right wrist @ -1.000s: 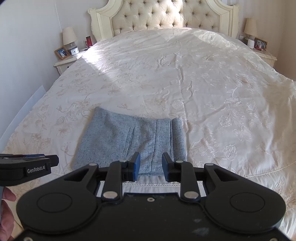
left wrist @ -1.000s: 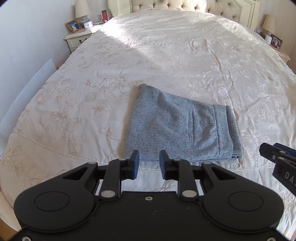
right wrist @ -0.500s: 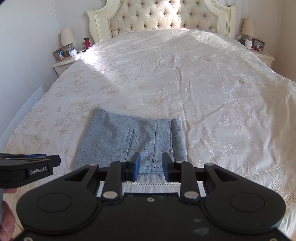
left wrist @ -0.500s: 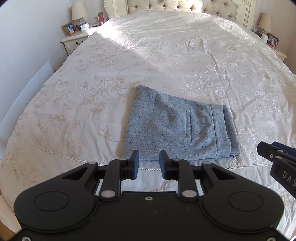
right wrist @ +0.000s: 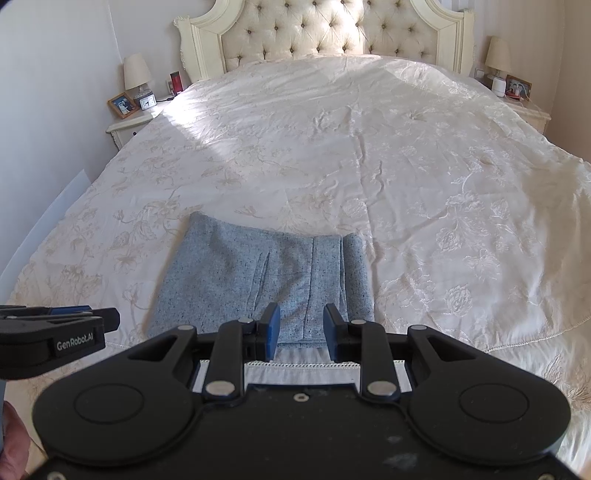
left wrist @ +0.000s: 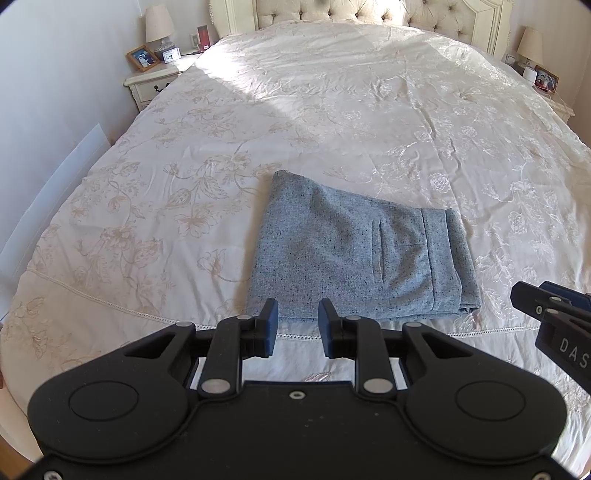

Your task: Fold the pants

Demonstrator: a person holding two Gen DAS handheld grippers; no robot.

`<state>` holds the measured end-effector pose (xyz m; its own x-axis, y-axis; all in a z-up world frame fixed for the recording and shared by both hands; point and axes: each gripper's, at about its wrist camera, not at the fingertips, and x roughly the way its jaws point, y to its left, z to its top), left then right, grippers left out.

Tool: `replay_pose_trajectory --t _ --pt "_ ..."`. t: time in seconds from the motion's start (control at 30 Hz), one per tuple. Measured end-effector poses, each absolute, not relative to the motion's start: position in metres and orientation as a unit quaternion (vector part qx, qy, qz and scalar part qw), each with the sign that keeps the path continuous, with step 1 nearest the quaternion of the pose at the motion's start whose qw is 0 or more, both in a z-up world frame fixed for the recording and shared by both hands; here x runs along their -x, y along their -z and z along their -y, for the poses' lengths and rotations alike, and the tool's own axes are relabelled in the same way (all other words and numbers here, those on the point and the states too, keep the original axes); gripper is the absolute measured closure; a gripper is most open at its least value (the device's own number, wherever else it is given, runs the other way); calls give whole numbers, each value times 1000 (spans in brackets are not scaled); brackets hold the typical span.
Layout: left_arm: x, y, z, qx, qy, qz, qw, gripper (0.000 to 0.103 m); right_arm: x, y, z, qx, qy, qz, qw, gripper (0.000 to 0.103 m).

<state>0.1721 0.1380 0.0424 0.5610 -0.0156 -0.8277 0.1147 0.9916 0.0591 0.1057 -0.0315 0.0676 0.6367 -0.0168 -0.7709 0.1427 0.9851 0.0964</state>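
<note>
The grey speckled pants [left wrist: 351, 258] lie folded into a compact rectangle on the cream bedspread [left wrist: 369, 122], near the bed's front edge, with the waistband and a welt pocket on the right side. My left gripper [left wrist: 297, 314] hovers just in front of their near edge, open, with nothing between its fingers. In the right wrist view the pants [right wrist: 258, 273] sit just beyond my right gripper [right wrist: 301, 317], which is also open and holds nothing. Each gripper shows at the edge of the other's view: the right gripper [left wrist: 546, 306] and the left gripper [right wrist: 74, 325].
The wide embroidered bedspread [right wrist: 406, 166] stretches back to a tufted headboard [right wrist: 325, 33]. Nightstands with lamps and photo frames stand on the left [left wrist: 155, 77] and on the right [right wrist: 524, 107]. A wall [left wrist: 48, 110] runs close along the bed's left side.
</note>
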Motion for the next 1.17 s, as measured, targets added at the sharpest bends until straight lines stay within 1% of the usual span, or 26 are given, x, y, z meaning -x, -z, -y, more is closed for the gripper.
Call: replay_pose_trajectory --t 0.4,1.17 --pt "-170 -43 -138 -59 36 -468 881 69 -106 -62 34 -67 69 -445 890 75" --pt "-169 -42 -137 -58 40 -467 881 69 -108 -60 35 -69 66 -449 888 75"
